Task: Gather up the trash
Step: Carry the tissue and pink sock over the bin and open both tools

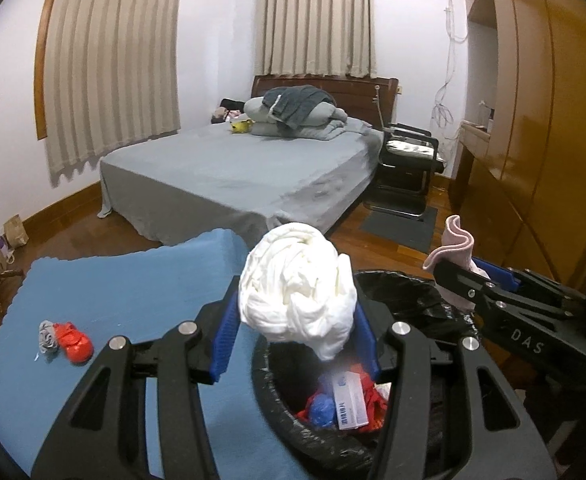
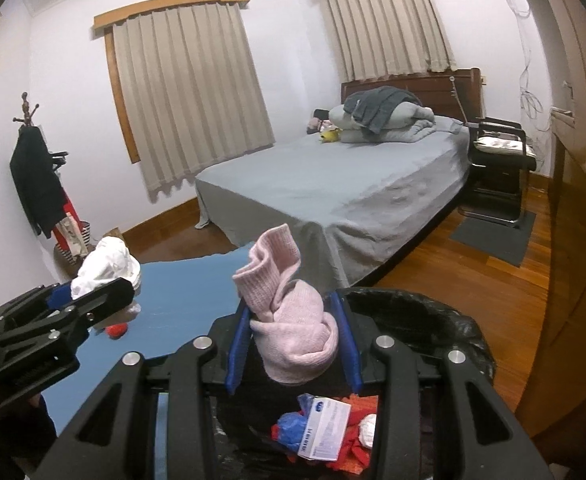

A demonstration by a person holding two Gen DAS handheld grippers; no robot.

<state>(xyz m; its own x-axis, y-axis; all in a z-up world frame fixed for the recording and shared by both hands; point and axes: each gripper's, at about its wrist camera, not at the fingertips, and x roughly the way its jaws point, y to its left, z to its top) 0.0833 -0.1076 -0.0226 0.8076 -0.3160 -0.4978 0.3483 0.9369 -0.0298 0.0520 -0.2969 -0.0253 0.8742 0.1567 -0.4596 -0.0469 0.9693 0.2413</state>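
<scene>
left gripper [image 1: 299, 336] clamping white wad [image 1: 297, 296] | right gripper [image 2: 293, 340] pinching pink sock [image 2: 289, 320] | centring both over black-lined bin [image 1: 413, 300] before letting go

— How many curtained windows?
— Two beige pleated curtains [image 2: 189, 92], one grey-sheeted bed [image 2: 333, 188], one black metal chair [image 2: 497, 160].
— And bins?
— One black-lined trash bin [image 1: 409, 292]; one white crumpled cloth wad [image 1: 297, 296], one pink knitted sock [image 2: 289, 320].

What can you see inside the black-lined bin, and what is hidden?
Inside the bin lie a white printed box, a blue crumpled wrapper and red scraps. The gripper frames and the held pink sock cover the rest; the bottom is unseen.
</scene>
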